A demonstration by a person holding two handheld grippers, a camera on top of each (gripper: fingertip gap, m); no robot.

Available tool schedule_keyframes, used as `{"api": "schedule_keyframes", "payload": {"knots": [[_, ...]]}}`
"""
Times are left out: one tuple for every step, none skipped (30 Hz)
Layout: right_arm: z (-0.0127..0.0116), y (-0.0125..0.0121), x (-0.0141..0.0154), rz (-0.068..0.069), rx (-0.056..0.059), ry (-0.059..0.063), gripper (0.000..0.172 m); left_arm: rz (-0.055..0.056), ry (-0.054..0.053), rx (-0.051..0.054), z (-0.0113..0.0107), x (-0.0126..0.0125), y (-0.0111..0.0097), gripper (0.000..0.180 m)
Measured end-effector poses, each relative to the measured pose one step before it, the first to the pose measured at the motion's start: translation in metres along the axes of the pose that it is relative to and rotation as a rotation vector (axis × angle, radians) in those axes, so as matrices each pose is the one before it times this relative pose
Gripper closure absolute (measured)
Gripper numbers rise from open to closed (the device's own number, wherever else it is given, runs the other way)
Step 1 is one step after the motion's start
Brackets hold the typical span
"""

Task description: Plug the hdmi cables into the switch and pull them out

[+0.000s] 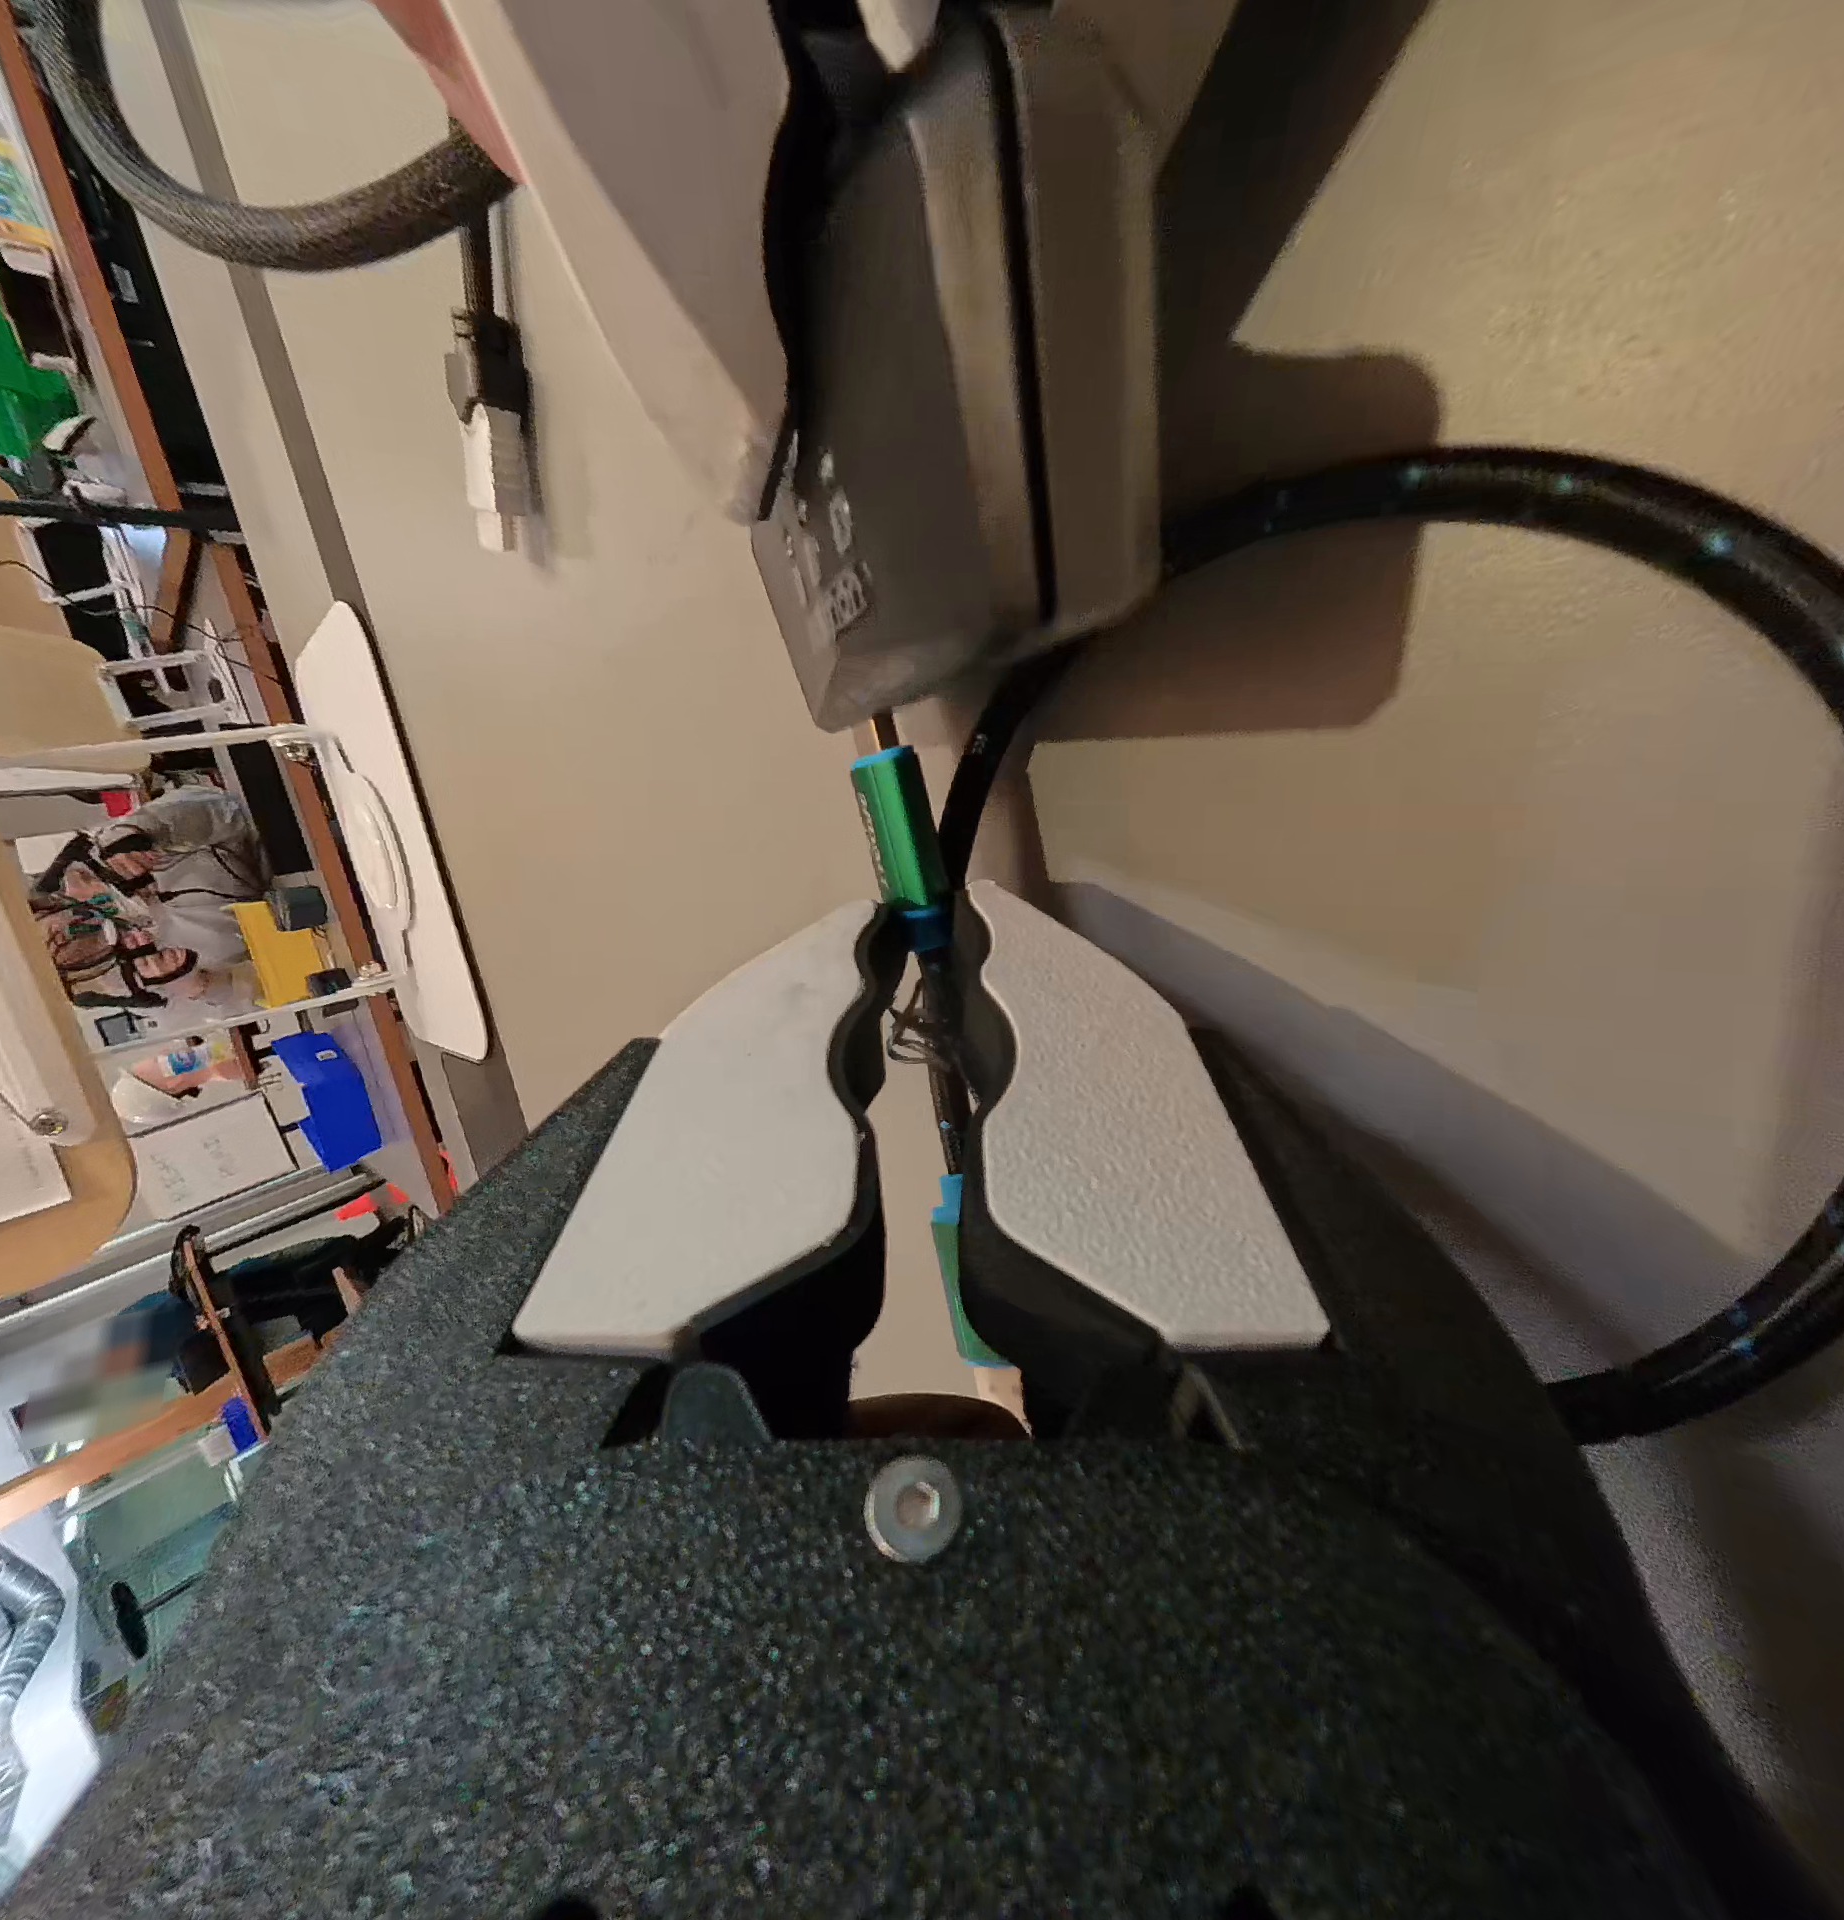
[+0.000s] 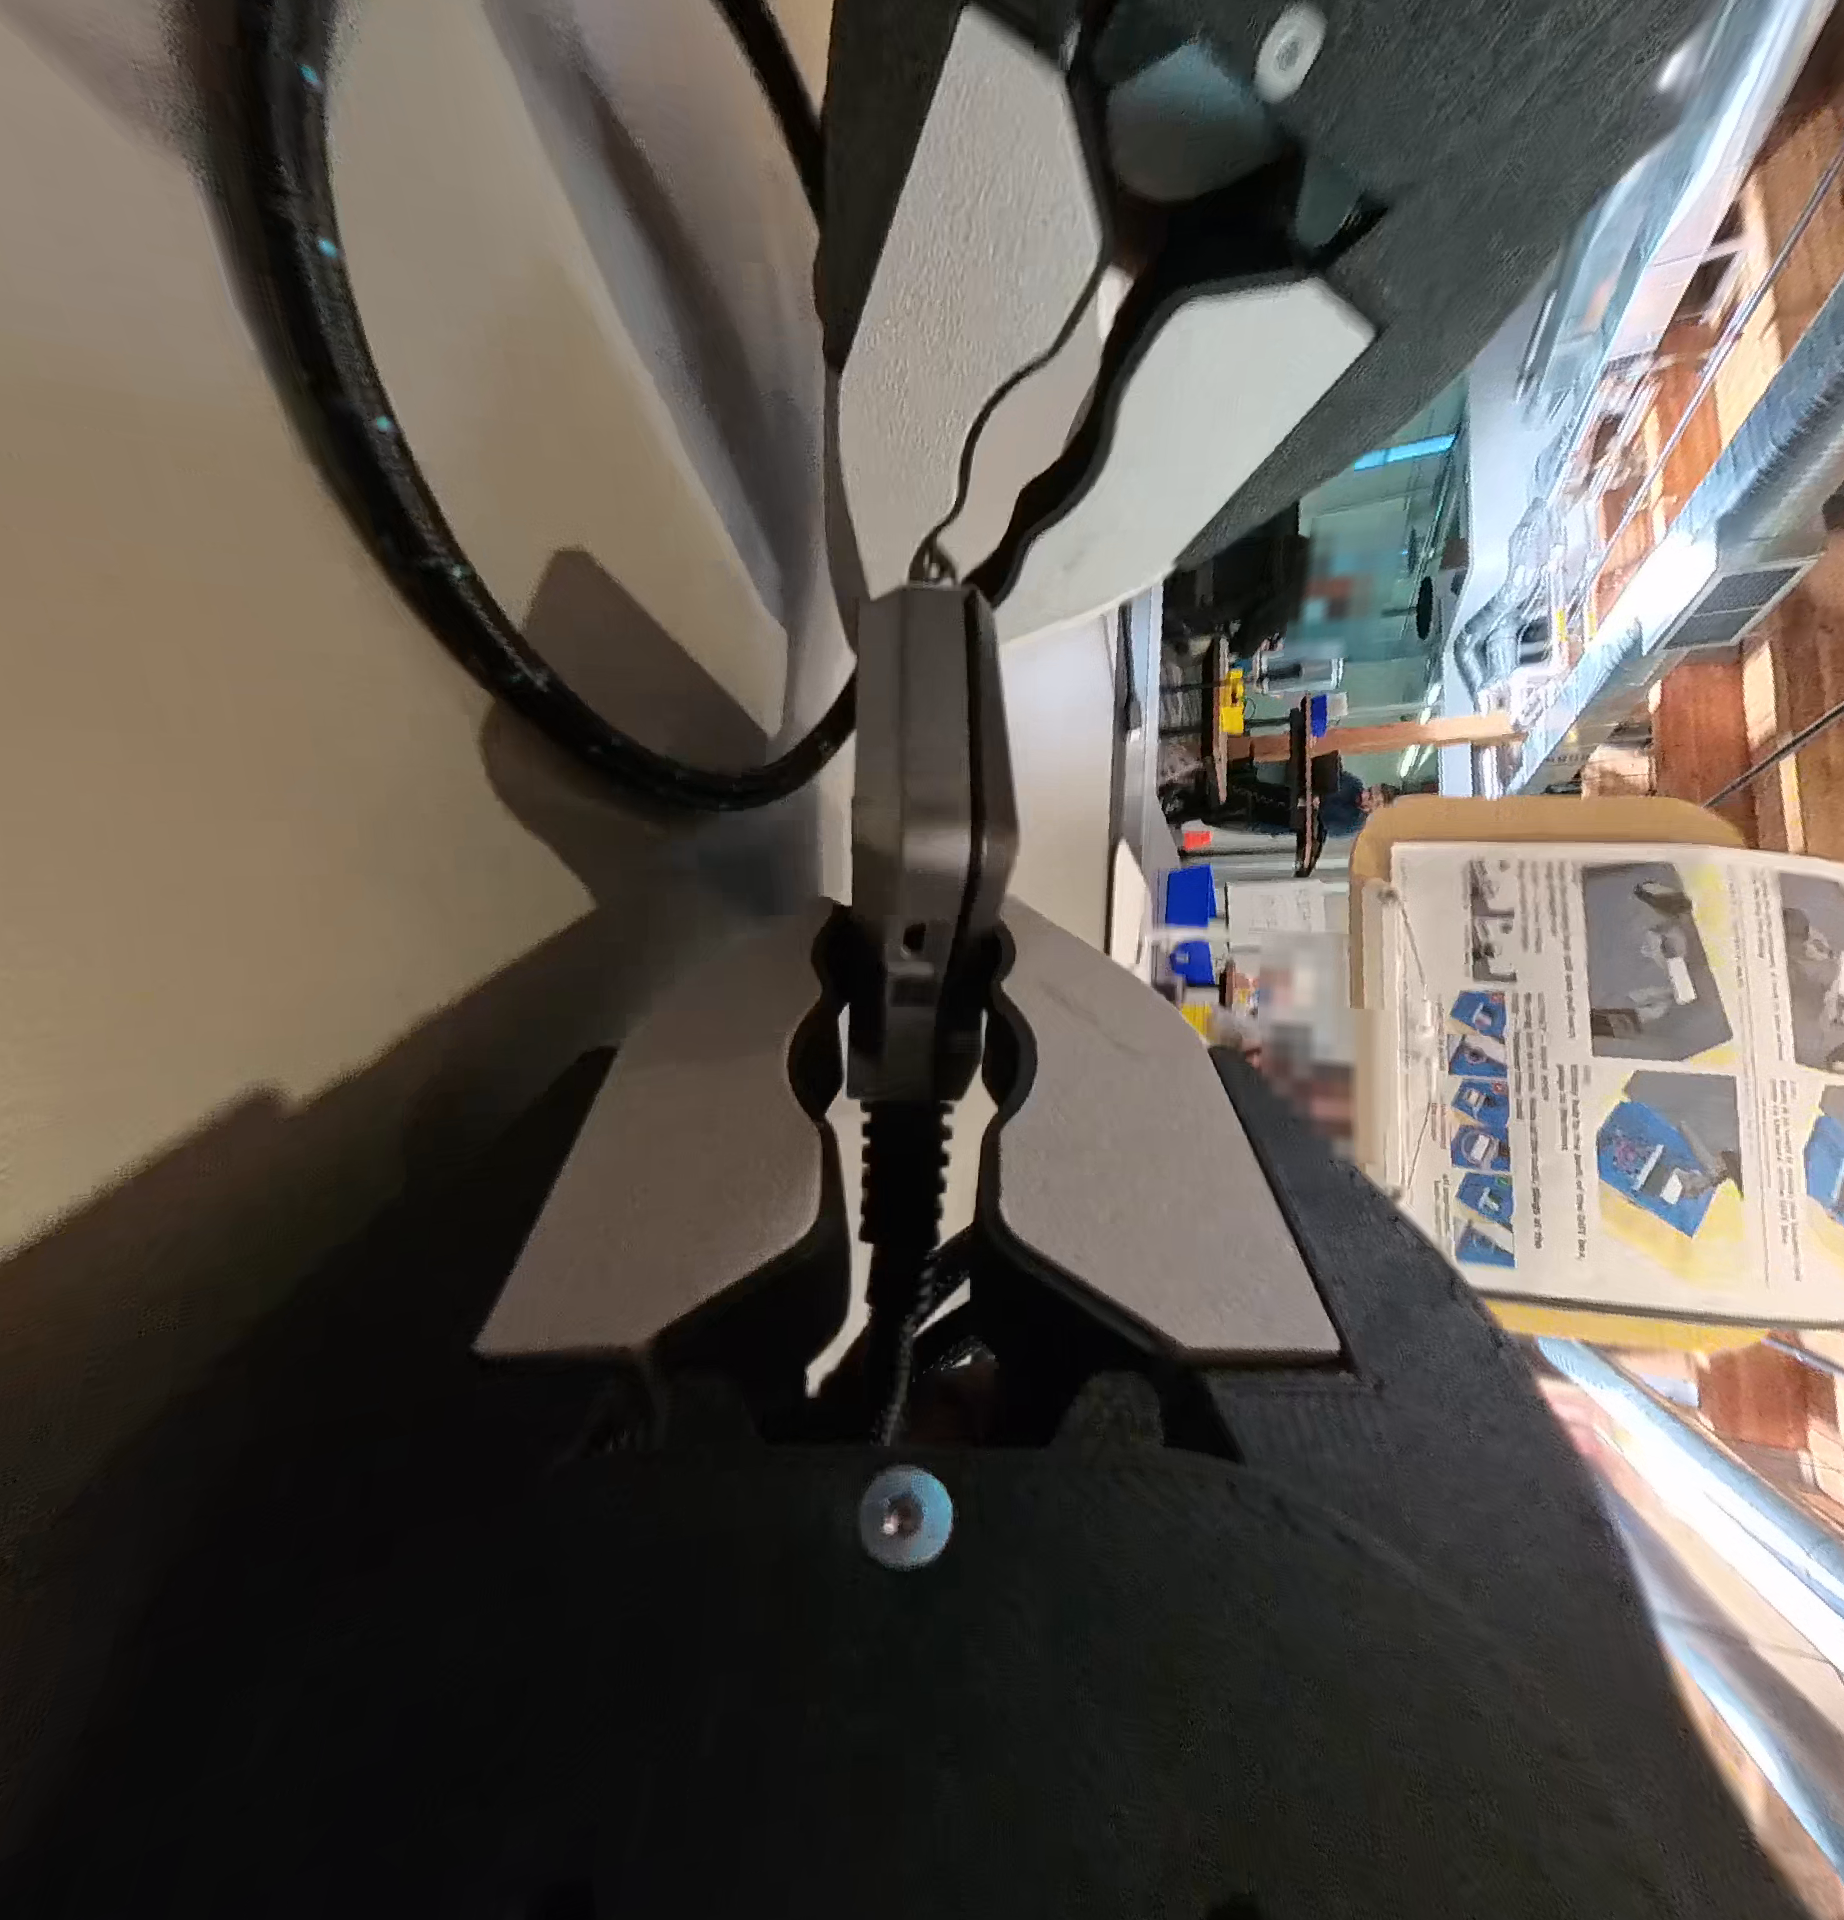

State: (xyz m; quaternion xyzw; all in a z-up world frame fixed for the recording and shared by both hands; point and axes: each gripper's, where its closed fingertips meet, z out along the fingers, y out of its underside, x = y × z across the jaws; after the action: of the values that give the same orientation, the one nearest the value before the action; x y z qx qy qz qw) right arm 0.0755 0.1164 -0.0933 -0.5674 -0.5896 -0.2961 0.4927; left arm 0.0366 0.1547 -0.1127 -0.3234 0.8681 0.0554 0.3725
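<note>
Grey adapter box cut off at the top edge; plug tip hidden beneath it.

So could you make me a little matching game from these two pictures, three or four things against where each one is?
Things:
1. green plug
2. grey adapter box
3. black cable loop
4. printed sheet

Places:
A. curving off to the side over the beige surface
B. on a board in the background
C. its blue collar at the left gripper's fingertips
D. clamped between the right gripper's fingers

Pairs: 1-C, 2-D, 3-A, 4-B
</note>
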Motion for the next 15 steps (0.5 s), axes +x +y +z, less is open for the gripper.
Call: {"api": "schedule_keyframes", "payload": {"knots": [[0.00174,0.00635,-0.00073,-0.0118,-0.0456,-0.0053,0.149,-0.004,-0.0045,0.0177,-0.00122,-0.00086,-0.00201,0.17],[0.00123,0.00627,0.00041,-0.0086,-0.042,0.0042,0.147,-0.0085,-0.0014,0.0185,-0.00177,-0.00119,-0.00259,0.17],[0.00088,0.00573,0.00226,0.0009,-0.0344,0.0137,0.146,-0.008,-0.0038,0.0076,-0.00145,-0.00138,-0.00155,0.17],[0.00087,0.00585,0.00187,0.0064,-0.0325,0.0065,0.146,0.0026,-0.0092,-0.0009,-0.00084,-0.00138,-0.00022,0.17],[0.00096,0.00434,0.00108,0.0097,-0.0248,-0.0006,0.146,0.0008,-0.0072,-0.0027,-0.0002,-0.00088,-0.00008,0.17],[0.00066,0.00222,0.0,0.0073,-0.0167,-0.0057,0.146,-0.0055,-0.0034,0.003,0.00026,-0.00045,-0.00068,0.17],[0.00069,0.00117,-0.00143,0.0034,-0.0154,-0.0094,0.148,-0.0025,0.0016,0.0016,0.00048,0.00039,-0.00049,0.17],[0.00059,0.00033,-0.00213,-0.0032,-0.0124,-0.0079,0.149,0.005,0.0016,-0.0024,0.00059,0.00073,0.00009,0.17],[0.00057,-0.00035,-0.00163,-0.0068,-0.0044,-0.0012,0.149,0.0119,-0.004,-0.0031,0.0004,0.00042,0.00046,0.17],[0.00005,-0.00079,-0.00068,-0.0035,0.0055,0.0008,0.149,0.0097,-0.0029,-0.0015,0.0002,0.00045,0.0003,0.17],[-0.00014,-0.00052,-0.00043,0.0035,0.0082,-0.003,0.149,0.0052,0.0,0.002,-0.00004,0.00024,-0.0003,0.17],[-0.00029,-0.00066,-0.00007,0.0071,0.0114,-0.0051,0.149,0.0045,-0.0006,0.0026,-0.00014,0.00007,-0.00041,0.17],[-0.00073,-0.00117,-0.00014,0.0022,0.0153,-0.0052,0.149,0.0062,-0.0007,0.0026,-0.00013,0.00023,-0.00049,0.171],[-0.00087,-0.00138,-0.00048,-0.0049,0.0175,-0.0048,0.149,0.0075,0.0013,0.002,0.00024,0.00092,-0.00075,0.171],[-0.00087,-0.00238,-0.00111,-0.0053,0.0204,-0.0076,0.15,0.0093,0.0028,0.0004,0.00061,0.0014,-0.00073,0.171]]}}
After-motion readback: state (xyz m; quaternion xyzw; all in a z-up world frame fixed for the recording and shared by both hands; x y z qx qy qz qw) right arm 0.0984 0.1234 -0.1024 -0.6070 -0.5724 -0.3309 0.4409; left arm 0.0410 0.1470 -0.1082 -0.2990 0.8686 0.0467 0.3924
